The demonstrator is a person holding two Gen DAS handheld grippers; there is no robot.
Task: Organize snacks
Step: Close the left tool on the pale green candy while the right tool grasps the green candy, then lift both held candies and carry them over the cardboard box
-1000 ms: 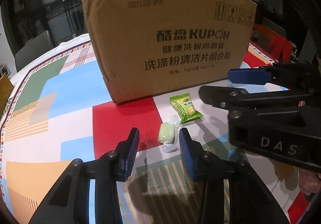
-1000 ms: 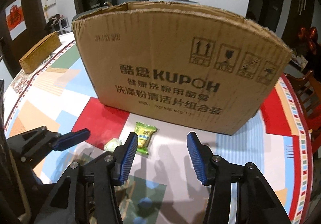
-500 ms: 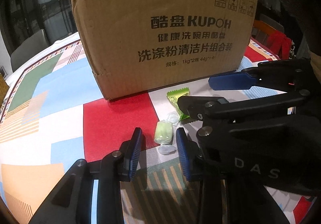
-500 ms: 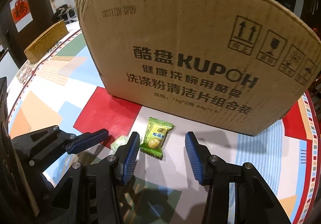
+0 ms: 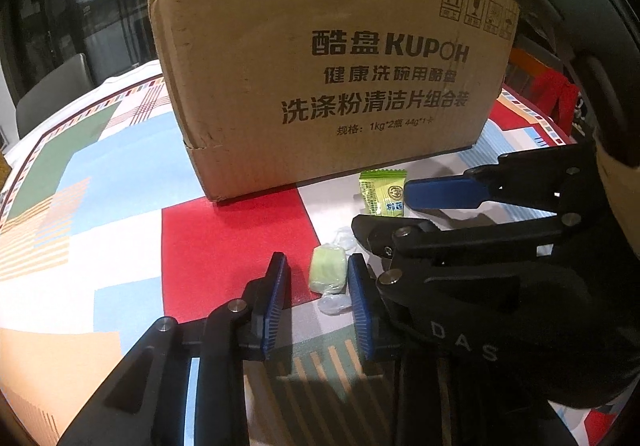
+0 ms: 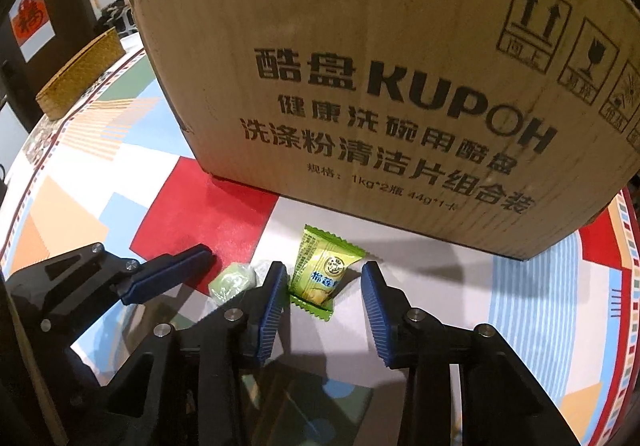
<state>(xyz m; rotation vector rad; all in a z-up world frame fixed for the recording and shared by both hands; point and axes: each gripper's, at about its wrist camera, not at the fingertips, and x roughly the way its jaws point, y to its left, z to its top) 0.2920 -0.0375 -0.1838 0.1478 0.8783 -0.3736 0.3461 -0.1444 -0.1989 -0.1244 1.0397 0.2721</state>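
A cardboard box (image 5: 328, 62) is stood on the patterned surface (image 5: 100, 182); its inside cannot be seen. Just before it a pale green candy (image 5: 328, 274) is straddled by the left gripper (image 5: 318, 306), angled downward, jaws closing, not yet clamped. A green snack packet (image 6: 320, 274) is likewise flanked by the closing right gripper (image 6: 326, 310).
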